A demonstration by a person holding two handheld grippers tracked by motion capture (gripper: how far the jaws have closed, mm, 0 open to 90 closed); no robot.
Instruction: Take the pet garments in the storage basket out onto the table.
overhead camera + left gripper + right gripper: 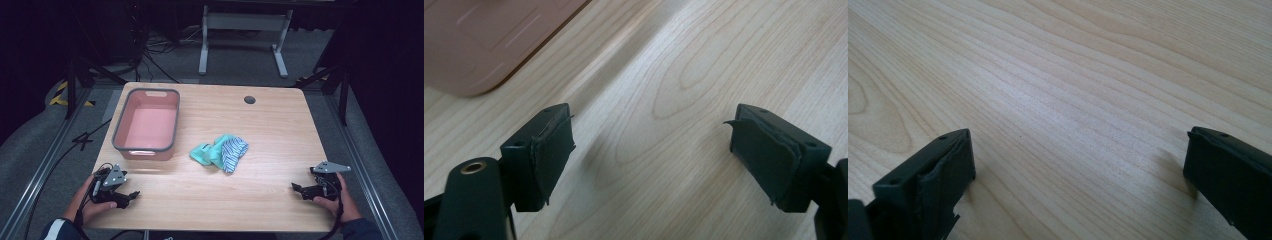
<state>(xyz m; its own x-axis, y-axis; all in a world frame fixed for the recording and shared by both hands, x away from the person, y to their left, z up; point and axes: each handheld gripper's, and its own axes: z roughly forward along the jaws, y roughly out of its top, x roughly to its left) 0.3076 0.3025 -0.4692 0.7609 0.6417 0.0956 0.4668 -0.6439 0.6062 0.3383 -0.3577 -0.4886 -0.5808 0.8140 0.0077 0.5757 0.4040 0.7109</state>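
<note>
A pink basin with a grey rim (146,124) stands empty at the table's far left. Crumpled cloths, one teal and one blue-and-white striped (220,151), lie in a heap at the table's middle. My left gripper (131,196) rests low at the near left corner, jaws wide apart with bare wood between them (651,145); the basin's near corner (484,40) lies just ahead of it. At the near right edge my right gripper (297,188) is also open, over plain wood (1078,165), pointing leftward toward the cloths.
The wooden table (210,200) has a round cable hole (249,99) near its far edge. Beyond it are a white desk frame (245,30), cables on grey carpet and dark tripod legs at both sides.
</note>
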